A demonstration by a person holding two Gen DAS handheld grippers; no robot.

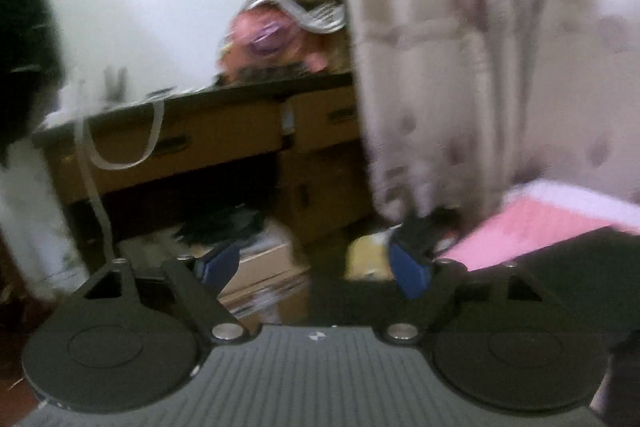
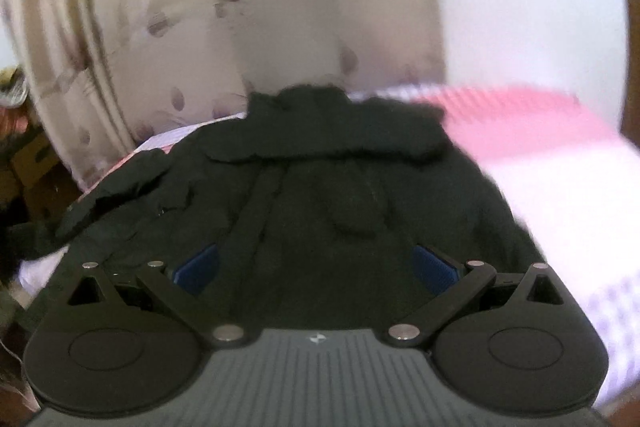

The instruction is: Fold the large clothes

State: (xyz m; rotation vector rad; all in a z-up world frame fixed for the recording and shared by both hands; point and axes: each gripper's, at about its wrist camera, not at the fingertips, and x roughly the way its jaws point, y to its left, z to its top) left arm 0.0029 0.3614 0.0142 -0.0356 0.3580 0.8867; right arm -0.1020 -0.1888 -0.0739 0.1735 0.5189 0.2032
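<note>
Both claws stand spread, gripping nothing — the right gripper (image 2: 316, 263) hovers over the dark jacket (image 2: 320, 187) at centre frame on the pink bed (image 2: 540, 155). Left gripper (image 1: 316, 263) faces cardboard boxes (image 1: 224, 131); curtain (image 1: 460, 47) crowds upper right.

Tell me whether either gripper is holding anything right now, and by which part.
Nothing is held. The left gripper stands open with no cloth between its pads. The right gripper is open too, hovering over the dark jacket lying on the bed.
</note>
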